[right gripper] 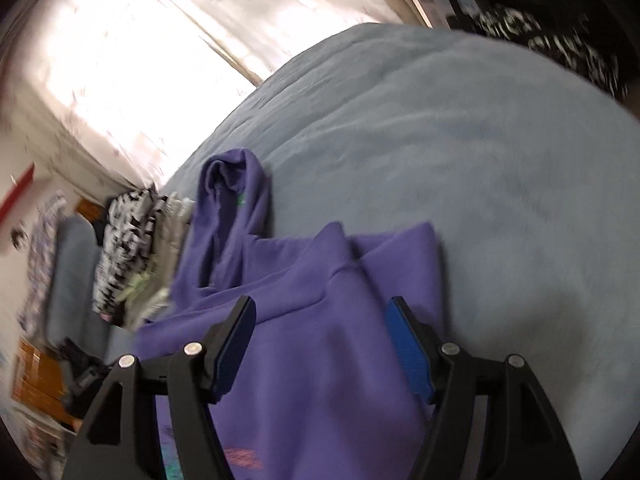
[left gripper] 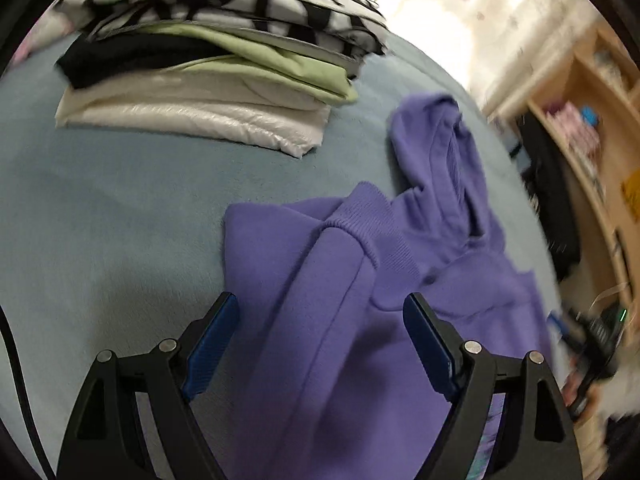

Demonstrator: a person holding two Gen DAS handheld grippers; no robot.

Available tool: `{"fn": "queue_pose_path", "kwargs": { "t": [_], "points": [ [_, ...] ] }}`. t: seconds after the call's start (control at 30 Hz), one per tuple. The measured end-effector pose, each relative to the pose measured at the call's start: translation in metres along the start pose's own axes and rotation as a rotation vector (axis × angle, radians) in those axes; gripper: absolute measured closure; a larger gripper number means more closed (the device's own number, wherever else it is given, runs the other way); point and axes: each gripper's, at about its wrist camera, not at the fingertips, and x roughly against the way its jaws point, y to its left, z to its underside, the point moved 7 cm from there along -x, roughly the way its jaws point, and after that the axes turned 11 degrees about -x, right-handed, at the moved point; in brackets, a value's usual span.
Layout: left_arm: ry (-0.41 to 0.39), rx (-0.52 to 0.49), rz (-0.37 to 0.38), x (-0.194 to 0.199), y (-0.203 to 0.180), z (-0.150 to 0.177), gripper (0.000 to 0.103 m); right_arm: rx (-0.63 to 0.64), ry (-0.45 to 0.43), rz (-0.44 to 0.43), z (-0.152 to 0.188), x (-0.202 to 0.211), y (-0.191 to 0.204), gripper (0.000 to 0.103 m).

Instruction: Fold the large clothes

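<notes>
A purple hoodie lies on the blue-grey bedspread, its hood stretched toward the far side and a ribbed cuff folded over the body. My left gripper hovers over the folded sleeve with its jaws wide apart; the blue pads touch nothing. In the right wrist view the same hoodie fills the lower middle, hood pointing up. My right gripper stands open above the cloth, blue pads clear of it.
A stack of folded clothes, black-and-white patterned on top, then green, black and white, sits on the far part of the bed, seen also as a pile at left. Wooden shelves stand to the right. A bright curtained window lies behind.
</notes>
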Motion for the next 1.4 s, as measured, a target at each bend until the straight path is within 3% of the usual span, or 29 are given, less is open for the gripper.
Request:
{"fn": "queue_pose_path", "kwargs": {
  "t": [0.2,0.3,0.57,0.6,0.63,0.7,0.73,0.8,0.87,0.97,1.03,1.17,1.3,1.37,1.4],
  "points": [
    [0.028,-0.257,-0.095,-0.006,-0.023,-0.005,0.021,0.104,0.079,0.076,-0.005,-0.037,-0.003,0.035],
    [0.041,-0.334,-0.145,-0.007,-0.028,-0.009,0.021,0.124,0.093,0.079,-0.004,-0.049,-0.001,0.035],
    [0.062,-0.540,-0.425,-0.025,-0.033,-0.021,0.022,0.246,0.097,0.153,0.009,-0.066,0.007,0.035],
    [0.065,-0.556,-0.467,-0.029,-0.032,-0.022,0.033,0.248,0.095,0.152,0.009,-0.066,0.007,0.035],
    [0.079,-0.567,-0.477,-0.033,-0.034,-0.022,0.057,0.249,0.093,0.150,0.009,-0.066,0.006,0.035],
    [0.114,-0.566,-0.433,-0.038,-0.037,-0.017,0.089,0.255,0.086,0.150,0.009,-0.066,0.006,0.043],
    [0.102,-0.575,-0.461,-0.037,-0.039,-0.017,0.091,0.263,0.081,0.159,0.009,-0.066,0.007,0.049],
    [0.061,-0.601,-0.503,-0.031,-0.045,-0.017,0.095,0.280,0.079,0.173,0.011,-0.066,0.008,0.074],
    [0.003,-0.571,-0.515,-0.017,-0.046,-0.021,0.096,0.311,0.040,0.223,0.011,-0.061,0.010,0.093],
    [-0.084,-0.438,-0.457,0.011,-0.035,-0.033,0.096,0.318,-0.045,0.201,0.008,-0.039,0.019,0.094],
    [-0.124,-0.369,-0.412,0.019,-0.031,-0.037,0.096,0.284,-0.137,0.130,-0.001,-0.012,0.028,0.094],
    [-0.147,-0.220,-0.342,0.009,-0.015,-0.044,0.096,0.253,-0.213,0.109,-0.011,0.000,0.033,0.094],
    [-0.090,0.015,-0.235,-0.034,0.017,-0.037,0.095,0.209,-0.129,0.226,-0.014,-0.048,0.012,0.094],
    [-0.085,0.040,-0.219,-0.044,0.023,-0.030,0.093,0.140,-0.052,0.260,-0.010,-0.073,-0.009,0.094],
    [-0.096,0.031,-0.221,-0.043,0.022,-0.030,0.092,0.115,-0.057,0.253,-0.011,-0.075,-0.013,0.093]
  ]
}}
